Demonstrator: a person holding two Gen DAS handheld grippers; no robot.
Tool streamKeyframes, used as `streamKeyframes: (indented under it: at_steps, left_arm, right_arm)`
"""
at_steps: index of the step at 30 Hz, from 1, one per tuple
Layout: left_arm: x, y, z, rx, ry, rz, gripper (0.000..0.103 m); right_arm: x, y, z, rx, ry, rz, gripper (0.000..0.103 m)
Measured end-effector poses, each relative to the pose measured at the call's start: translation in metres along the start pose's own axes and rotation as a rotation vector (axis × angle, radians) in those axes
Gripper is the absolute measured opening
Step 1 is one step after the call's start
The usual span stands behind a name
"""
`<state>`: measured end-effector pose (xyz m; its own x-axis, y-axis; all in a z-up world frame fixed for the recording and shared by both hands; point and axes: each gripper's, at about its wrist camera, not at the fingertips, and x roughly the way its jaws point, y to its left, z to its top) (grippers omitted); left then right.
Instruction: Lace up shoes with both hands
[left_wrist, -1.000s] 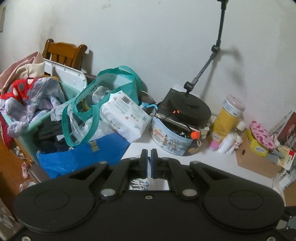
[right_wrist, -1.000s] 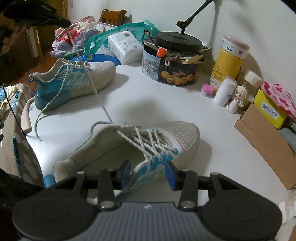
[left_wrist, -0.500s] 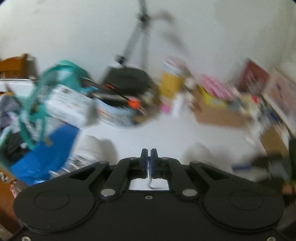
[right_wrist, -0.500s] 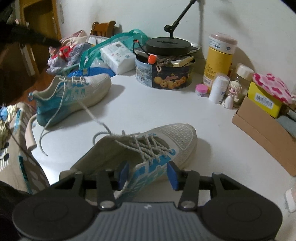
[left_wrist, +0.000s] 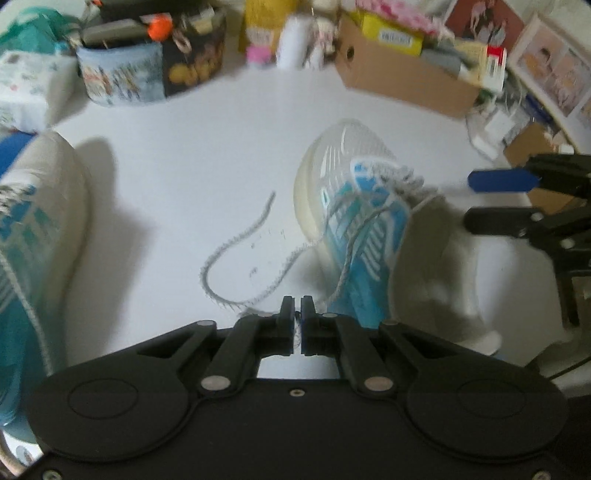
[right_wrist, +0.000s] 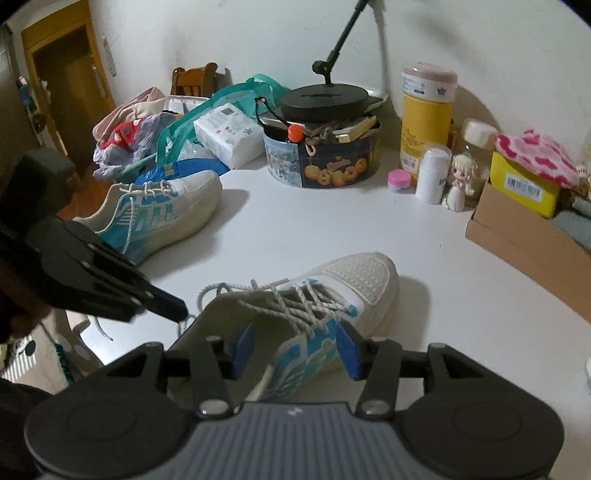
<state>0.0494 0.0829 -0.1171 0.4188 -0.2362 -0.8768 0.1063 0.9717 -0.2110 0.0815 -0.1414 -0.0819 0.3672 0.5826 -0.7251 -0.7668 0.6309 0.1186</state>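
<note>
Two white and blue shoes sit on the white desk (right_wrist: 303, 229). The near shoe (right_wrist: 332, 295) is the landmark here. It lies on the desk in front of the cookie tin (right_wrist: 325, 162), with its toe pointing toward the brown box (right_wrist: 524, 240). The other shoe (right_wrist: 159, 210) sits to the left of the near shoe, close to the blue bag (right_wrist: 177, 170).

The lace (right_wrist: 295, 302) of the near shoe crosses back and forth up the front. One end runs off the heel side and makes a loose loop on the desk (left_wrist: 236, 251).

The left hand-held gripper (left_wrist: 297, 314) is low by the heel of the near shoe. Its two fingers are pressed together. The lace end seems to be pinched between them, but the left wrist view is blurry, so this is not sure. The right hand-held gripper (right_wrist: 293, 349) hovers over the side of the near shoe. Its two blue pads are wide apart and hold nothing.

The step in hand looks like work on the loose lace end of the near shoe. The top holes by the heel are hard to see, so it is not clear if the end goes through a hole or gets tied. Either way, the next move calls for a steady pull on the lace so it does not slip out. The right hand-held gripper needs to hold the shoe or the lace's other side so the shoe does not slide on the desk.
</note>
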Motion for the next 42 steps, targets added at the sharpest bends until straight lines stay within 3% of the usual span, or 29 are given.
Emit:
streamKeyframes:
  at_steps: [2,3,10,15,19,21,22,24,26,30,34,42]
  left_arm:
    - [-0.005,0.003,0.006,0.001,-0.019,0.008,0.029]
    - [-0.008,0.004,0.009,0.002,-0.029,0.012,0.032]
    - [0.023,0.007,0.04,0.157,0.002,0.059,0.031]
    - [0.055,0.004,0.055,0.307,0.054,0.079,0.024]
    - [0.068,0.0,0.059,0.363,0.09,0.072,0.023]
    - [0.073,-0.002,0.059,0.388,0.107,0.073,0.011]
    - [0.076,-0.002,0.06,0.395,0.115,0.074,0.011]
    - [0.077,-0.002,0.06,0.407,0.123,0.071,0.001]
    - [0.078,-0.002,0.061,0.409,0.127,0.074,0.001]
    - [0.055,0.002,0.066,0.396,0.049,0.09,0.001]
    - [0.008,-0.008,0.072,0.391,-0.09,0.029,0.001]
    - [-0.041,-0.053,0.064,0.52,-0.214,-0.038,0.001]
  right_arm:
    - [0.001,-0.002,0.001,0.015,0.002,-0.001,0.051]
    - [0.002,-0.004,0.001,0.022,0.002,-0.001,0.051]
    - [0.004,-0.014,0.003,0.094,0.002,0.005,0.051]
    - [0.006,-0.021,0.004,0.156,0.006,0.007,0.051]
    - [0.005,-0.026,0.004,0.195,0.004,0.001,0.051]
    - [0.004,-0.028,0.004,0.224,-0.005,0.016,0.051]
    - [0.004,-0.029,0.004,0.238,-0.01,0.024,0.051]
    - [0.004,-0.032,0.003,0.267,-0.02,0.04,0.051]
    - [0.004,-0.034,0.003,0.295,-0.029,0.055,0.051]
    - [0.003,-0.039,0.003,0.352,-0.048,0.086,0.051]
    - [0.003,-0.045,0.008,0.431,-0.078,0.147,0.051]
    - [0.007,-0.065,0.019,0.664,-0.175,0.316,0.045]
